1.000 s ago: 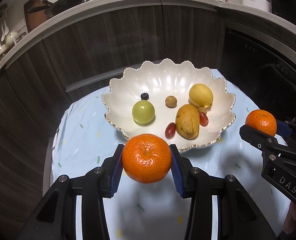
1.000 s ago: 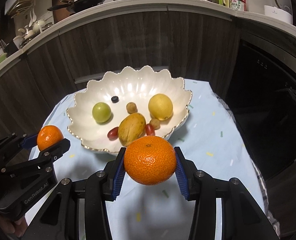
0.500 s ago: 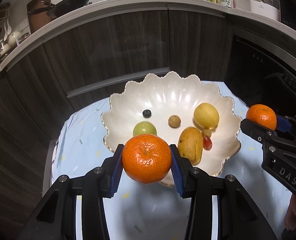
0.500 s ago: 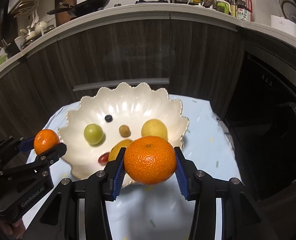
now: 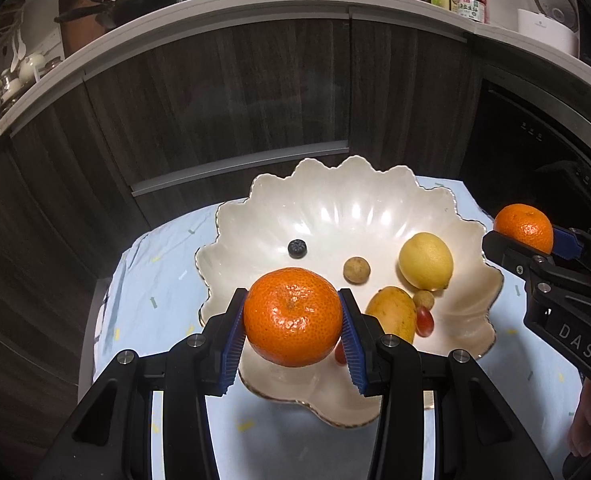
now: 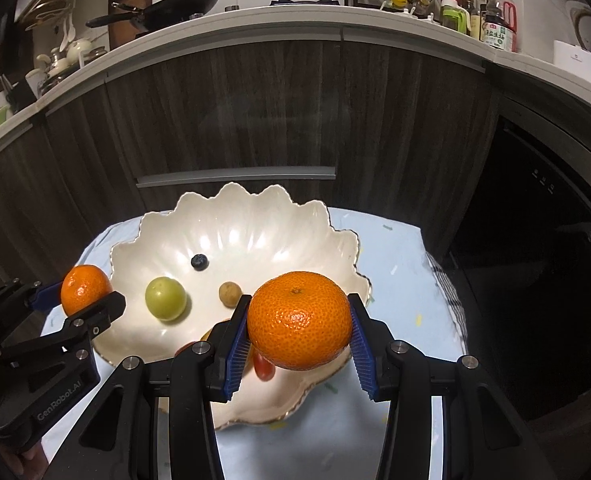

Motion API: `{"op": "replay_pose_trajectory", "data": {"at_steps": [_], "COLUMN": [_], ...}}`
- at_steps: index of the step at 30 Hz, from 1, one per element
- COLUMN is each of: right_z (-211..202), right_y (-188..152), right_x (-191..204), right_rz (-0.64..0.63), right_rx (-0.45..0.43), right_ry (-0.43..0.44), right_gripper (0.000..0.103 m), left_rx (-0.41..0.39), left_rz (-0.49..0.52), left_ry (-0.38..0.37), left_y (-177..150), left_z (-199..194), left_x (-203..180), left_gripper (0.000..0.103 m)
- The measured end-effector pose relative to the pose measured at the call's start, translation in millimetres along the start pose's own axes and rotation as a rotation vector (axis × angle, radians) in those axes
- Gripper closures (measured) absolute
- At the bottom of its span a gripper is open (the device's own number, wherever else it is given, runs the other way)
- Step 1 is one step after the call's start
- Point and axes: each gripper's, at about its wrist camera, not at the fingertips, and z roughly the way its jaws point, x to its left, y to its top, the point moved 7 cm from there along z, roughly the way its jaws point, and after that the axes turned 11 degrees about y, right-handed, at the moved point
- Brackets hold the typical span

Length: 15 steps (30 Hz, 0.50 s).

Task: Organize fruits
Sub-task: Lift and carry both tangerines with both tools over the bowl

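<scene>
Both tangerines are hovering over the bowl, awaiting release.

The left hand-held gripper (image 5: 293,318) is clamping one tangerine (image 5: 293,316) above the near left part of the scalloped bowl (image 5: 335,208); the right hand-held gripper (image 6: 300,322) is squeezing the other tangerine (image 6: 300,320) above its right rim. Next, I judge, each needs lowering into bare space clear of the lemon (image 5: 426,260) and mango (image 5: 391,316), then opening.

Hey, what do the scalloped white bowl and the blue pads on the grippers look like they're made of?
Scalloped bowl: likely glazed ceramic; glossy white with bright highlights and a thin gold rim. Blue pads: probably rubber or soft plastic; matte, finely ribbed, pressed against the left gripper's mandarin.
</scene>
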Motion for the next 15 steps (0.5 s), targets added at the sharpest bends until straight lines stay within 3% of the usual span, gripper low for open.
{"op": "replay_pose_trajectory", "data": {"at_steps": [15], "right_z": [29], "right_y": [0], "right_x": [1], "right_rz": [0.0], "right_rx": [0.065], "right_ry": [0.024], "right_gripper": [0.057], "left_rx": [0.05], "left_rz": [-0.031], "left_ry": [0.006], "left_y": [0], "left_z": [29], "left_x": [3], "left_gripper": [0.06]}}
